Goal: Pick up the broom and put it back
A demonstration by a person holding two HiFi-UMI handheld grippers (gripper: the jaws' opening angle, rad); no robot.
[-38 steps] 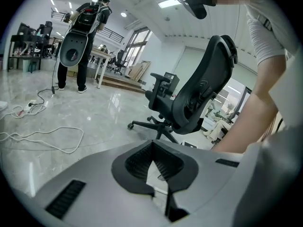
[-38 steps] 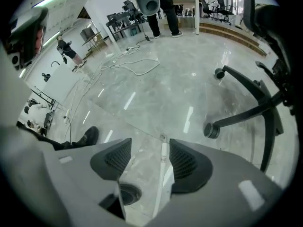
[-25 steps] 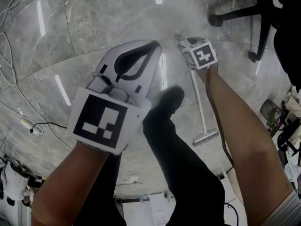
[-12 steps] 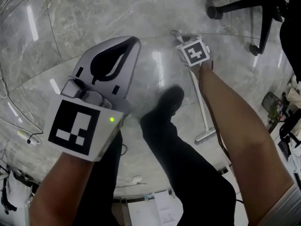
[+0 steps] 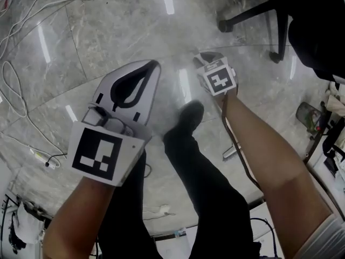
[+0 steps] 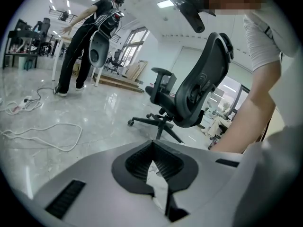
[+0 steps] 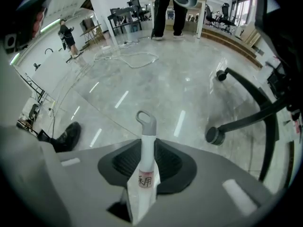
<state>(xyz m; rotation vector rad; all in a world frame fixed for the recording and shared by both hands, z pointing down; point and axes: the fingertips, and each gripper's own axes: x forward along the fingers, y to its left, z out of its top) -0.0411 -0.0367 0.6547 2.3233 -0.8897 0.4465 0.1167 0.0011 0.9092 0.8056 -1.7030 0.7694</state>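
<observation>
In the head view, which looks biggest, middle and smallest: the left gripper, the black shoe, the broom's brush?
1. left gripper: biggest, though it is nearest the camera.
2. black shoe: middle.
3. broom's brush: smallest, only partly in sight.

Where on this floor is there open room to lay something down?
The widest bare stretch lies between the loose cables at the left and the chair base at the upper right. It is crowded around the shoe and the broom, and by the clutter along the right edge.
</observation>
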